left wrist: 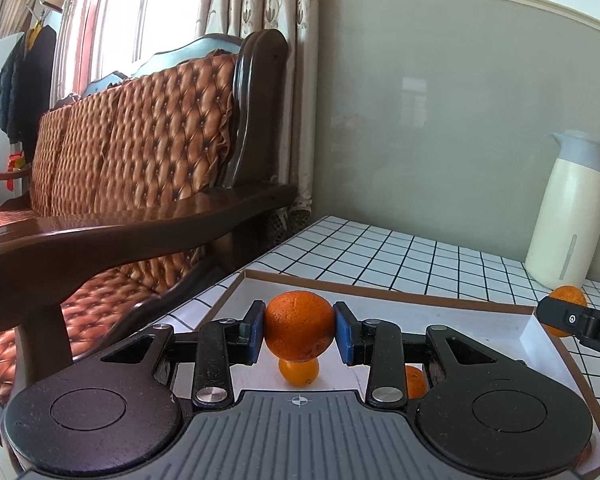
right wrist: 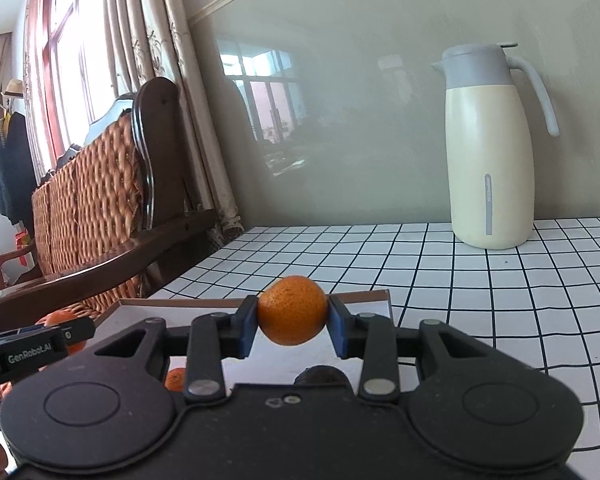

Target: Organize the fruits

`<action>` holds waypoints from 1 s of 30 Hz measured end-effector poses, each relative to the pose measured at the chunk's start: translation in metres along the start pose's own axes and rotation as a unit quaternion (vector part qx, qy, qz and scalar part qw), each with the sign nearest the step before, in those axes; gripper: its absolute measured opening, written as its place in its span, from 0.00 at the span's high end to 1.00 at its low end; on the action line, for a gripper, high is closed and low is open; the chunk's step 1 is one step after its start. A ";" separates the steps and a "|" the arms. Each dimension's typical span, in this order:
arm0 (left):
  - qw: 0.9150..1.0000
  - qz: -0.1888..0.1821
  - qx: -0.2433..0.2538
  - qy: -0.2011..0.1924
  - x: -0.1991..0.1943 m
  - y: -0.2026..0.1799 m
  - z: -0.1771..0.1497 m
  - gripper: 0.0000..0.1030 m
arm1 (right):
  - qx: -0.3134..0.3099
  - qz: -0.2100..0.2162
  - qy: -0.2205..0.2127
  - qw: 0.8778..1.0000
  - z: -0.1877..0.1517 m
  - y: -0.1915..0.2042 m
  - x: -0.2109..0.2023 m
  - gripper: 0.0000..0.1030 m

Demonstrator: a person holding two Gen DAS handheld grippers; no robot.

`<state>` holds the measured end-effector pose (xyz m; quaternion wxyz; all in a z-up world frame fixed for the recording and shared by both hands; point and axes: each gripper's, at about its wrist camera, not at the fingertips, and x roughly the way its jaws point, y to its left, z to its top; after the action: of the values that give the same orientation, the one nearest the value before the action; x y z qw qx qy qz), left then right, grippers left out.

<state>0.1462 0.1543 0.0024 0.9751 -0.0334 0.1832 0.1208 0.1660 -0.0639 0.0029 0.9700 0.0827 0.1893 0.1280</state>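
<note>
You had each tool clamped on an orange: left tool, right tool (smooth skin); either could've slipped out above the tray.

A cream jug with a grey lid stood upright on the checked worktop against the wall. A wooden sofa with quilted cushions stood beside curtains.

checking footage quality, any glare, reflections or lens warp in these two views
Left wrist: window blown out, sofa armrest shiny, table grid bowed by fisheye. Right wrist: glossy wall mirrors a window, dark corner vignetting; held orange sharp.
</note>
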 end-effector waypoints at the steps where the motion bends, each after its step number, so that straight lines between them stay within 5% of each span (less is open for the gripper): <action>1: 1.000 0.001 0.000 0.000 0.002 0.000 0.000 0.65 | 0.000 -0.001 0.002 1.000 0.000 0.000 0.002 0.73; 11: 1.000 0.000 -0.001 0.007 0.021 -0.005 0.007 0.65 | -0.005 -0.028 0.020 0.999 0.000 -0.003 0.019 0.67; 13: 1.000 -0.001 0.003 0.011 0.028 -0.008 0.008 0.62 | -0.007 -0.037 0.012 0.999 0.001 -0.003 0.016 0.30; 14: 1.000 0.001 0.003 0.015 0.032 -0.010 0.009 0.41 | -0.001 -0.039 -0.004 0.999 0.002 -0.004 0.009 0.28; 15: 1.000 0.008 0.001 0.017 0.032 -0.010 0.009 0.03 | -0.003 -0.043 -0.017 0.999 0.004 -0.003 0.003 0.28; 19: 0.999 0.029 0.013 -0.029 0.016 -0.013 0.015 0.00 | -0.015 -0.042 -0.061 0.997 0.010 -0.003 -0.016 0.13; 30: 0.999 0.034 0.020 -0.038 -0.016 -0.010 0.018 0.00 | -0.020 -0.032 -0.054 0.998 0.011 -0.010 -0.030 0.06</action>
<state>0.1403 0.1431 0.0255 0.9771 -0.0034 0.1496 0.1511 0.1462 -0.0832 0.0215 0.9840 0.0639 0.1362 0.0958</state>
